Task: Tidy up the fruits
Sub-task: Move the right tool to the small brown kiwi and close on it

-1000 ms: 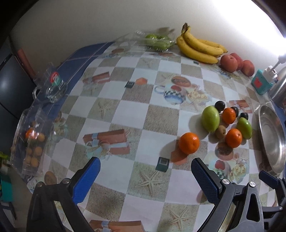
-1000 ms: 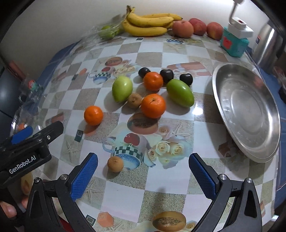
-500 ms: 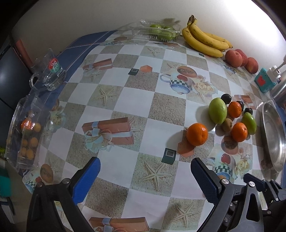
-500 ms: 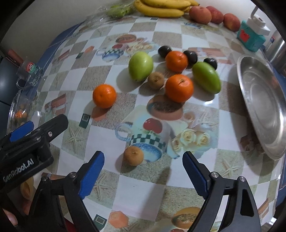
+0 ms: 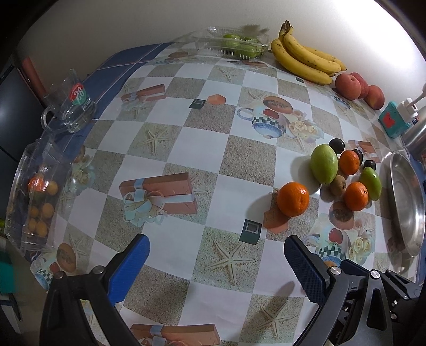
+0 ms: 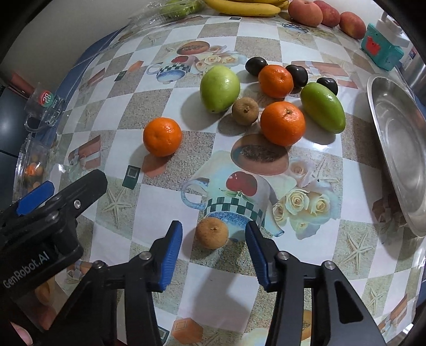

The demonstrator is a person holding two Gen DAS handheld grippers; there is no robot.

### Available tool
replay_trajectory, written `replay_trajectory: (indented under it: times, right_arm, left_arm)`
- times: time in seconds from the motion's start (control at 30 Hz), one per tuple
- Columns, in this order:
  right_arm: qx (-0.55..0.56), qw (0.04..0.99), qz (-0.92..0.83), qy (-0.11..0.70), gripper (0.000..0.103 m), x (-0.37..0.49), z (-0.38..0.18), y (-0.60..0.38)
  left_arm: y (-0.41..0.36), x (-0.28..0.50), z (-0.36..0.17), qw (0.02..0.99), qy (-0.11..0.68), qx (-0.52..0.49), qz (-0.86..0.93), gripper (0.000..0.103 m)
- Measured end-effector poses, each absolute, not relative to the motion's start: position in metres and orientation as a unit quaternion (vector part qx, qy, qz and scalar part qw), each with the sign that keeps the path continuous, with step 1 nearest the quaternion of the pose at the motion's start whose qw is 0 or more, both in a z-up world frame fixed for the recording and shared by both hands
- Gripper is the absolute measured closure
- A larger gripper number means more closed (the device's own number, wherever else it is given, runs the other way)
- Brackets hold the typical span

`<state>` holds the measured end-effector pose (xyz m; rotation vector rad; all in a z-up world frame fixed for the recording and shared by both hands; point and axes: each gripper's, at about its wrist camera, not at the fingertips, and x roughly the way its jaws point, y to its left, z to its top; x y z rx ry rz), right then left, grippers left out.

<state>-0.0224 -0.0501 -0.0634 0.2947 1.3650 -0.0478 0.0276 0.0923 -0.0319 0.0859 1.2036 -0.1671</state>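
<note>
Left gripper (image 5: pixel 214 259) spread wide over bare checkered cloth (image 5: pixel 186 165), box (image 5: pixel 32 197) of fruit at far left blurred, right gripper (image 6: pixel 213 241) parted around, not touching, brown fruit (image 6: pixel 212 233), tray (image 6: pixel 399 149) at right cut off.

— What is around my table (image 5: pixel 170 138)?

— I see a plain pale wall (image 5: pixel 133 24) behind it, with bright light at the far right. A checkered cloth with starfish and cups covers my table; its left edge is blue.
</note>
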Motion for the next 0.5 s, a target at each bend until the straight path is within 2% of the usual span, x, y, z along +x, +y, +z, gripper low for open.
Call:
replay_trajectory:
  times: [0.3,0.5]
  right_arm:
    - [0.150,0.763,-0.016,0.629,0.073,-0.017,-0.074,-0.047]
    - [0.165,0.768,-0.012,0.618,0.076,-0.020,-0.071,-0.053]
  left_arm:
    - [0.093,0.029,-0.034,0.817,0.570,0.035,-0.078,0.001]
    - [0.093,0.033,-0.036,0.812,0.579,0.023,-0.072,0.001]
